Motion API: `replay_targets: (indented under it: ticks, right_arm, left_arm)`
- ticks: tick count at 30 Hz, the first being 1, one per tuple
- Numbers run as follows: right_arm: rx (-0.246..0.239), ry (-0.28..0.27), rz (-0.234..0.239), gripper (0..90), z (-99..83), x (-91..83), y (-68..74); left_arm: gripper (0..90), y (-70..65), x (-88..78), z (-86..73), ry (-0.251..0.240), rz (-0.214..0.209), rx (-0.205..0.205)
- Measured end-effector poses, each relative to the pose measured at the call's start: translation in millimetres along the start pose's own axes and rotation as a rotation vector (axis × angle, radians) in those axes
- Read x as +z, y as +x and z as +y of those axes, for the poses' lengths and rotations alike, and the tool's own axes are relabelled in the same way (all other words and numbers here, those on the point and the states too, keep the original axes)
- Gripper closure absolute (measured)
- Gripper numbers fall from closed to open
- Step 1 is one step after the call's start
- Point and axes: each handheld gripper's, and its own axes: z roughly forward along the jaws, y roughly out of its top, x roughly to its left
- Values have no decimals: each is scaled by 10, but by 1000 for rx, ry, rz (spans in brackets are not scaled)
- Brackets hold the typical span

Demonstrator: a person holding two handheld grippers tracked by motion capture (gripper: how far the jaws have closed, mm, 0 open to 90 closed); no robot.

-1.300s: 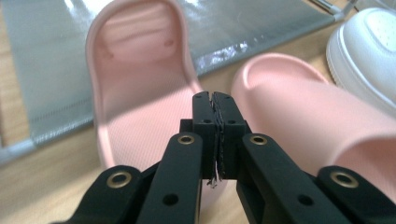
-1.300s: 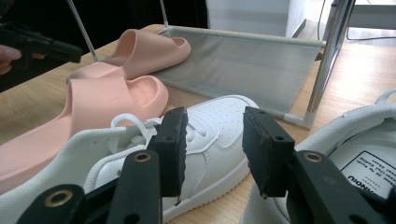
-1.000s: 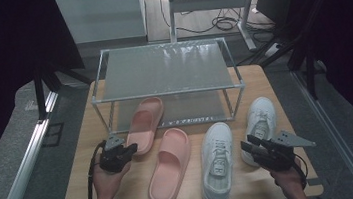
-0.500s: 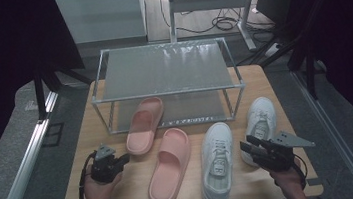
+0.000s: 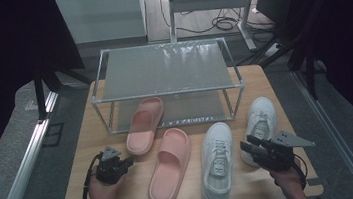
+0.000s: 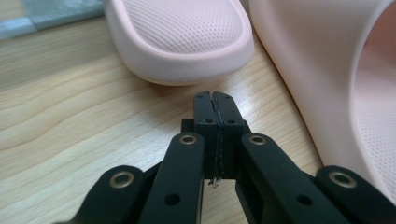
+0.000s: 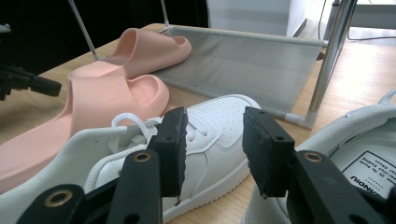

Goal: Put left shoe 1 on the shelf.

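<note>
Two pink slides lie on the wooden table [image 5: 78,141]: one [image 5: 144,123] with its toe under the rack, the other [image 5: 171,163] nearer the front. Two white sneakers [image 5: 217,163] [image 5: 260,120] lie to their right. My left gripper [image 5: 127,161] is shut with nothing in it, low over the table just left of the slides. In the left gripper view its jaws [image 6: 215,100] point at the heel of the farther slide [image 6: 182,37], a short way off. My right gripper [image 5: 245,145] is open between the sneakers, its jaws [image 7: 212,133] hanging over the nearer sneaker [image 7: 107,154] without holding it.
A metal-framed shoe rack [image 5: 166,70] with two grey fabric shelves stands at the back of the table; its lower shelf [image 7: 252,60] lies behind the shoes. The table's front edge is close to both hands. A dark floor with cables lies beyond.
My left hand has drawn back from the slides, moving lower and toward the front-left of the table. The right gripper has stayed put.
</note>
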Motion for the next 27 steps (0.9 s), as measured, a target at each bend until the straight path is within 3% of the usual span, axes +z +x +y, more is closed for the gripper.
replay_targets:
  ticks: [14, 27]
  right_arm:
    - [2, -7, -3, 593, 11, -24, -12]
    - [2, -9, -4, 593, 15, -34, -15]
  left_arm:
    - [900, -10, 97, 19, 19, -5, -1]
    - [899, -76, 59, 58, 8, -15, 14]
